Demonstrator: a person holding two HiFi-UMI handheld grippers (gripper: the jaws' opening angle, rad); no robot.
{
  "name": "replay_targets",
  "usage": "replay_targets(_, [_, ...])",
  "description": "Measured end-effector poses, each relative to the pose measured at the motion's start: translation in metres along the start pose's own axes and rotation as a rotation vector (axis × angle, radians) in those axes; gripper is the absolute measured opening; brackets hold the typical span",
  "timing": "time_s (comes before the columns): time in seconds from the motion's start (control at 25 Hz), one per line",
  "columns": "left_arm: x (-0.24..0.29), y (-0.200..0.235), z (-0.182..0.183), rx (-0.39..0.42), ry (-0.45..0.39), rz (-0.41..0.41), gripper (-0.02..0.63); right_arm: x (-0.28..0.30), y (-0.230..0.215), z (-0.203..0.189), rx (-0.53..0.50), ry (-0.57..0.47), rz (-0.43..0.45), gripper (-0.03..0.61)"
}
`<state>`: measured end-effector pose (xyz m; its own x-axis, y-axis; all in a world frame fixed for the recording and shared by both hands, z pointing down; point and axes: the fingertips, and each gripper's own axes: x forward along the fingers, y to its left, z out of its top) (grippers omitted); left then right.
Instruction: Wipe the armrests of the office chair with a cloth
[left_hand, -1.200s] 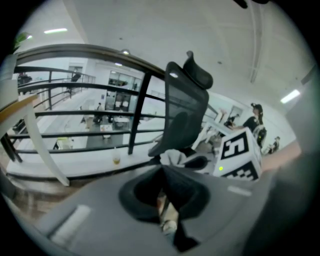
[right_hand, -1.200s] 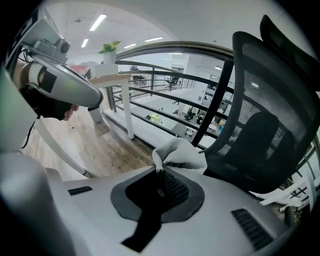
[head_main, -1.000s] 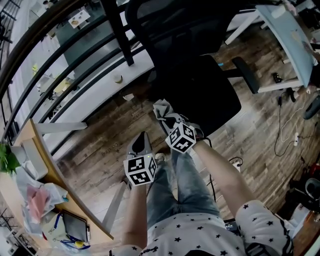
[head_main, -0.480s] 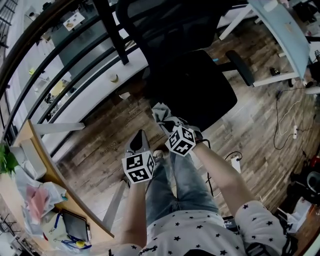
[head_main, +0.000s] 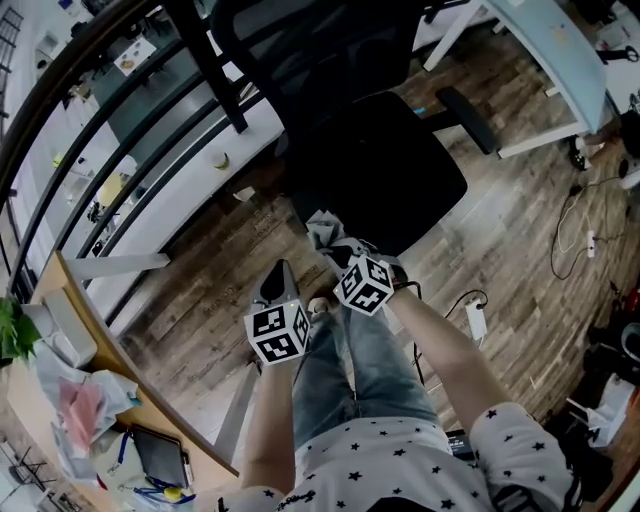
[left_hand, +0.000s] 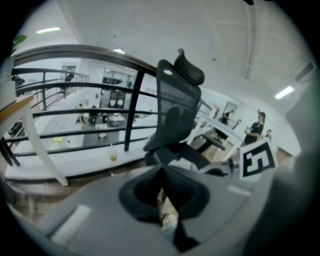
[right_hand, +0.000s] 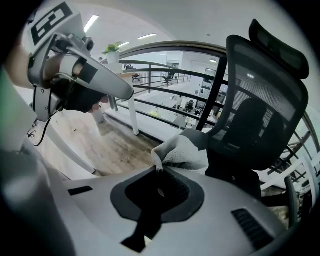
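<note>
The right gripper (right_hand: 159, 169) has its jaws pinched on a corner of the pale cloth (right_hand: 182, 152), which bunches up just past the tips. The left gripper (left_hand: 161, 169) has its jaws together with nothing between them. It sits just beside the right one, both held low above the person's jeans (head_main: 350, 370).

In the head view the cloth hangs at the front edge of the black chair (head_main: 375, 150) seat, well apart from the one armrest (head_main: 468, 118) that shows on the chair's far side. Behind the chair runs a dark railing (head_main: 215, 70), with a cup (head_main: 220, 160) on the white ledge below it.

The floor (head_main: 220, 270) is wood plank, and a power strip (head_main: 476, 320) lies on it. A pale desk (head_main: 560, 50) stands to the right. To the left is a cluttered table (head_main: 135, 385) with a plant (head_main: 10, 330).
</note>
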<state>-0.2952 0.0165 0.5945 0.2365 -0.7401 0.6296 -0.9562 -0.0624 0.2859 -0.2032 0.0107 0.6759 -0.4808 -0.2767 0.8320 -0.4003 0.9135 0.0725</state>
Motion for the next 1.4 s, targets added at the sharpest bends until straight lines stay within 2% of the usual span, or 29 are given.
replay_targets(0.6, [0.000,-0.018,-0.008,0.065,0.029,-0.080,0.008,-0.023,0.017,-0.032,0.097,0.010,-0.056,0.028])
replay_targets(1.4, [-0.008,-0.053,-0.044,0.052,0.052,-0.107,0.008,-0.053,0.035,-0.082,0.164,0.009,-0.089,0.028])
